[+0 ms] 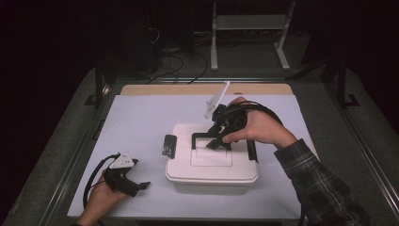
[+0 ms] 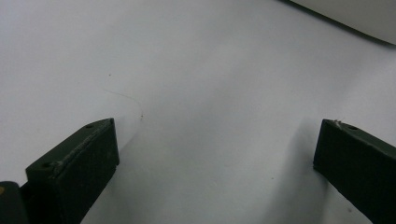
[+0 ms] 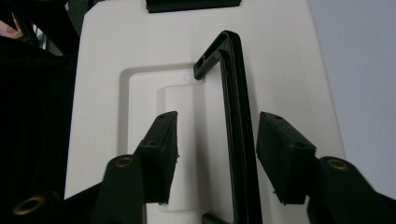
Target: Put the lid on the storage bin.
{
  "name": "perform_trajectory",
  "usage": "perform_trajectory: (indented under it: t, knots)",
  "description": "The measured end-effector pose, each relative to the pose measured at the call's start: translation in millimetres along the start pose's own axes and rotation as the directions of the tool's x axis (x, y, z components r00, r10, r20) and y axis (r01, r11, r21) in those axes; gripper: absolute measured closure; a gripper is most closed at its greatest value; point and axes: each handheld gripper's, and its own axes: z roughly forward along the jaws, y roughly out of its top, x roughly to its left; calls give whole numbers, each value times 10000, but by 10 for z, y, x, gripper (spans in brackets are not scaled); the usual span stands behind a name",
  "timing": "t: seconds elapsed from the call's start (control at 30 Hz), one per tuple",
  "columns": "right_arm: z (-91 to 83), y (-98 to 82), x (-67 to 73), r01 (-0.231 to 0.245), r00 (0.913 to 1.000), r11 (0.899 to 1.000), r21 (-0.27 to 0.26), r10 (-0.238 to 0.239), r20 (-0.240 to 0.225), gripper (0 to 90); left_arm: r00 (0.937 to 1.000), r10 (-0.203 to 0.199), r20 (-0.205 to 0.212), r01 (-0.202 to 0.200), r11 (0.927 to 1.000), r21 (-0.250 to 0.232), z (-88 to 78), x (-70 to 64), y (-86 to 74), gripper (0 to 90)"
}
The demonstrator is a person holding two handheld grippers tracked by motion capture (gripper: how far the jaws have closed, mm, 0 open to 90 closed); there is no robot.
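A white lidded box (image 1: 211, 169) stands in the middle of the table. Its black carrying handle (image 1: 201, 136) is raised out of the recess in the lid (image 3: 280, 56), and a black latch (image 1: 169, 145) sits on its left end. My right gripper (image 1: 217, 140) is open over the lid. In the right gripper view, my right gripper (image 3: 217, 123) has one jaw on each side of the handle bar (image 3: 235, 116), with a gap on both sides. My left gripper (image 1: 141, 185) rests low at the front left, open and wide (image 2: 219, 135), over the bare white sheet. A corner of the box (image 2: 359, 18) lies ahead of it.
A white sheet (image 1: 141, 117) covers the table, with a wooden strip (image 1: 188, 89) along the back edge. A white metal frame (image 1: 249, 28) and cables (image 1: 174, 61) lie on the dark floor beyond. Dark rails (image 1: 66, 169) run along the table's sides.
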Motion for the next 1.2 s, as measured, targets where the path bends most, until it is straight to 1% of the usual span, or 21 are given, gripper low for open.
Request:
perform_trajectory:
  t: [0.03,0.07,0.23,0.37,0.53,0.57,0.63,0.7,0.83,0.9,1.03,1.1,1.2]
  knots:
    - [-20,-17,1,-16,10000,10000,-77,17,54,441,10000,0,0,0,10000,1,0,0,0,0]
    - [-50,-46,7,-139,9997,9997,-188,143,208,419,10000,1,-1,-1,10000,-3,0,0,0,0]
    - [-142,-177,11,-342,9965,9974,-627,388,740,289,10000,7,-9,-7,10000,-4,0,-1,-1,0]
    - [-239,-323,14,-647,9891,9935,-934,762,1258,221,10000,10,-8,-10,10000,-3,0,-1,-1,0]
    - [-371,-547,33,-1025,9763,9840,-1456,1276,1747,206,10000,11,-10,-11,10000,-1,0,-1,-1,0]
    - [-400,-593,41,-1064,9734,9832,-1484,1334,1860,207,10000,10,-11,-10,10000,-3,0,-2,-1,0]
    - [-448,-688,59,-1184,9691,9788,-1669,1505,1953,204,10000,10,-10,-10,10000,-2,-1,-2,-1,0]
    - [-490,-785,74,-1318,9632,9734,-1874,1705,2080,205,10000,7,-10,-7,10000,-5,0,-1,-1,0]
    - [-538,-986,90,-1683,9500,9627,-2119,2157,2257,207,10000,12,-12,-12,10000,-4,0,-1,-1,0]
    - [-547,-1089,101,-1893,9397,9555,-2262,2432,2406,212,10000,10,-8,-10,10000,-6,0,-1,-1,0]
    - [-539,-1299,131,-2206,9254,9426,-2507,2835,2514,209,10000,11,-7,-11,10000,-2,0,-1,-1,0]
    - [-527,-1405,155,-2412,9154,9340,-2634,3091,2578,207,10000,9,-12,-9,10000,-7,0,-2,-1,0]
    - [-504,-1560,179,-2646,9006,9187,-2933,3442,2655,206,10000,10,-13,-10,10000,-7,0,-2,-1,0]
